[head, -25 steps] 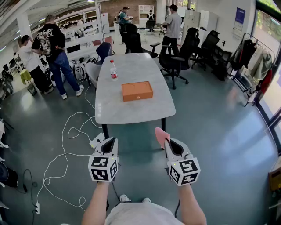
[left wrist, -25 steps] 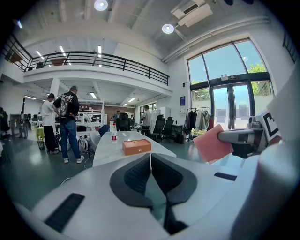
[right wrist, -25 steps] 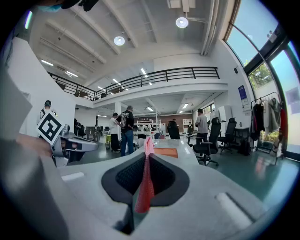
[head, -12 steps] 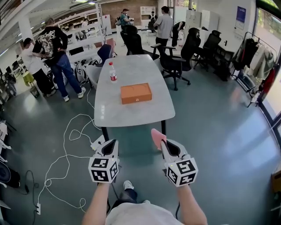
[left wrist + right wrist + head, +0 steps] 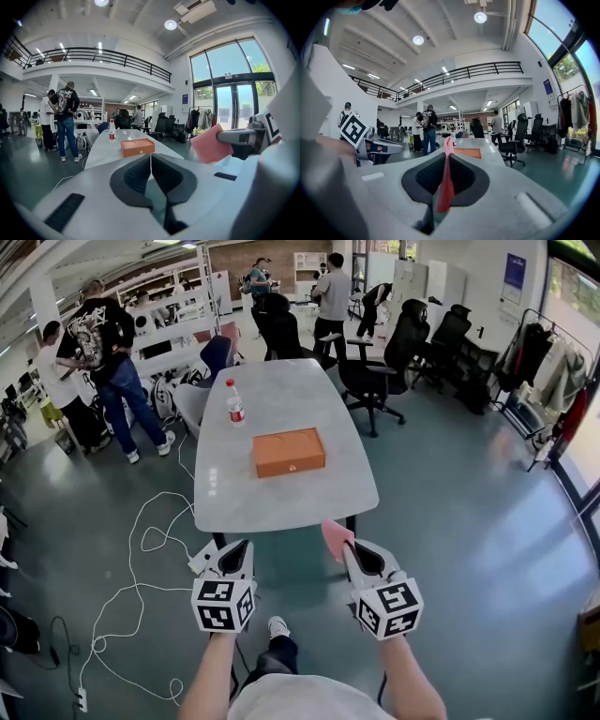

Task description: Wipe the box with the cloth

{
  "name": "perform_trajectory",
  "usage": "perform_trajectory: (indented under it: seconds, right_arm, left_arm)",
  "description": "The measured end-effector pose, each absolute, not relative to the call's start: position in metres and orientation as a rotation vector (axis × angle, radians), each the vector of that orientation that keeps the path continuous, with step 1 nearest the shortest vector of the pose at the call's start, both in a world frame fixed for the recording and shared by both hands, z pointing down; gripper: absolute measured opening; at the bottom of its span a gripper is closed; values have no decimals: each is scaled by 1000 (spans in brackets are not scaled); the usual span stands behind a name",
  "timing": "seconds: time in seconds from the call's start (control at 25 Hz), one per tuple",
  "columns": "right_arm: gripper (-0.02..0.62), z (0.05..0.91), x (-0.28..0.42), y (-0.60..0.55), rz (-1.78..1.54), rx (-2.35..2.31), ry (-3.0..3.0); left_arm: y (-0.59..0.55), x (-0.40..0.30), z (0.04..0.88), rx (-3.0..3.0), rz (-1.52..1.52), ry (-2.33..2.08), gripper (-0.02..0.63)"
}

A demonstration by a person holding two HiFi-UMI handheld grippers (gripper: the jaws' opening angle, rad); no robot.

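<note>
On the far left a few people (image 5: 103, 343) stand talking beside the shelving. A white cable (image 5: 141, 549) loops across the green floor (image 5: 469, 521) from that side toward the near end of the pale bench (image 5: 281, 498).

The left claw (image 5: 234, 547) is held low over the floor, short of the bench's near end. Its two dark pads are pressed together with nothing between them.

Farther along the bench, a clear bottle (image 5: 234, 403) with a red cap stands upright toward the left edge. The orange box (image 5: 289, 452) lies flat near the middle of the bench. It is nearer than the bottle and a little to its right, apart from it and touching nothing else. Both claws are well short of the box.

The right claw (image 5: 352, 549) is about level with the left one, with a gap between the two. Its pads are clamped on a pink cloth (image 5: 336, 538). The cloth sticks up past the tips as a thin upright sheet, in front of the bench's near end.

Beyond the bench and to its right are black office chairs (image 5: 375, 367), with more people standing behind them. On the far right, coats hang from a rail (image 5: 548, 371) by the windows.
</note>
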State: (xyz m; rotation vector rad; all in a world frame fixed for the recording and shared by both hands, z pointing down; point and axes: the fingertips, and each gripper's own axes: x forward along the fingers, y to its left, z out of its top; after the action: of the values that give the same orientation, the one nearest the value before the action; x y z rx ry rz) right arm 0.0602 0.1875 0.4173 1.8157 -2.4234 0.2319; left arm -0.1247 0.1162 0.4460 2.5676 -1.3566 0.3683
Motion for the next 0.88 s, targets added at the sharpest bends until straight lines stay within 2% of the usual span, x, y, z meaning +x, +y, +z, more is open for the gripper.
perform_trajectory:
  seconds: [0.88]
  right_arm:
    - [15, 428, 30, -35, 334, 1793, -2323]
  left_arm:
    - [-96, -126, 470, 2574, 411, -1180, 15]
